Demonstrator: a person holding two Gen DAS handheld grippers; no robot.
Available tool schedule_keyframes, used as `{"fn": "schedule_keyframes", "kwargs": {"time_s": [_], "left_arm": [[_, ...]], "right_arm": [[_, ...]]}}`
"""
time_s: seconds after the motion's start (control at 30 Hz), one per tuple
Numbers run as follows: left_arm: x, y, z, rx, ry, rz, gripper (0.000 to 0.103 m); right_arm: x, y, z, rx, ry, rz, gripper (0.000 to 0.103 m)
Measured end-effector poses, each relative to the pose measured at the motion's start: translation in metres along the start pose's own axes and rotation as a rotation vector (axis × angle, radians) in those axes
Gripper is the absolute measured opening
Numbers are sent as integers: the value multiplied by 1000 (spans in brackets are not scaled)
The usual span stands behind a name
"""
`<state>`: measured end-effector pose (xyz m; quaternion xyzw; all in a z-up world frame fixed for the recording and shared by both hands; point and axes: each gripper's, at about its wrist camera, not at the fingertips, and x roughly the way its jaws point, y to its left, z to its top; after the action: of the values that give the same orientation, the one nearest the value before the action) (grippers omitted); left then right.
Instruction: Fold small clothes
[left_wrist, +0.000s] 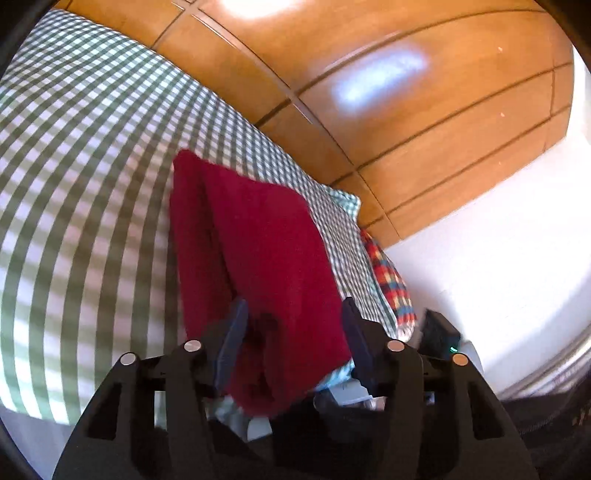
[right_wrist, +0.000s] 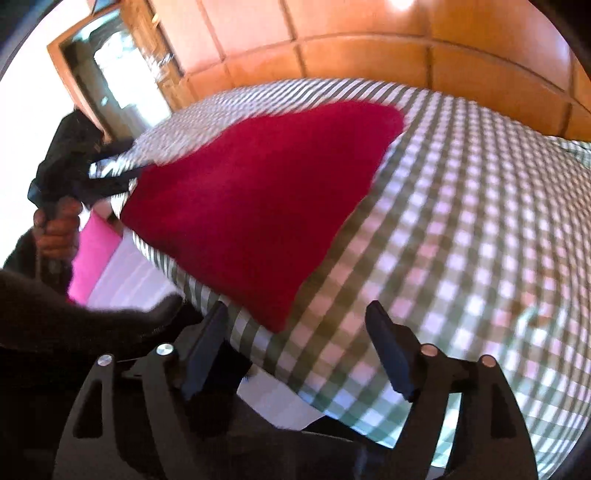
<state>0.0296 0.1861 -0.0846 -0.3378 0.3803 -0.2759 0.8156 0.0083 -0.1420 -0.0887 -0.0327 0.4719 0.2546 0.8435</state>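
Note:
A dark red cloth (left_wrist: 258, 229), folded into a long strip, lies on the green-and-white checked bed cover (left_wrist: 74, 184). My left gripper (left_wrist: 295, 314) is at its near end, jaws apart, with the cloth's end lying between the fingers. The right wrist view shows the same red cloth (right_wrist: 258, 192) and the left gripper (right_wrist: 129, 173) at its left corner, fingers spread and not pinching it. A hand (right_wrist: 55, 229) holds that gripper's handle. My right gripper (right_wrist: 295, 314) stands open over the checked cover (right_wrist: 461, 221). The cloth's near corner points into its gap, untouched.
Wooden panels (left_wrist: 406, 129) rise behind the bed. A red, blue and yellow plaid cloth (left_wrist: 388, 277) hangs at the bed's right edge. A pink sheet (right_wrist: 92, 251) lies beside the bed at the left. A mirror in a wooden frame (right_wrist: 110, 74) stands at the far left.

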Motion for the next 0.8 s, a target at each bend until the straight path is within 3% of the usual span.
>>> {"fn": "schedule_keyframes", "kwargs": {"time_s": [0.1,0.23,0.33,0.47,0.57,0.67,0.7,0.8], "left_arm": [[24,4,16,-20,29,29,56],[62,15,24,-87,96,87,57],[69,6,27,-45,80,115,22],[44,-28,25,67,-49,98,18],[39,-34,17,139,-64,221,18],[62,-9,7,142,19,441,18],[68,-1,3,126,30,463,19],[56,-10,5,107,-39,495,34]], "right_arm": [[-16,-11,10,49,-70,6,78],[-9,-3,28,16,-112,-24,77],[11,23,38,-80,-115,-78,77],[28,59,36,-189,-121,-135,76],[45,74,26,-225,-113,-158,77],[62,82,16,-250,-93,-200,78],[64,85,14,-264,-97,-214,79],[63,86,14,-266,-93,-220,79]]}}
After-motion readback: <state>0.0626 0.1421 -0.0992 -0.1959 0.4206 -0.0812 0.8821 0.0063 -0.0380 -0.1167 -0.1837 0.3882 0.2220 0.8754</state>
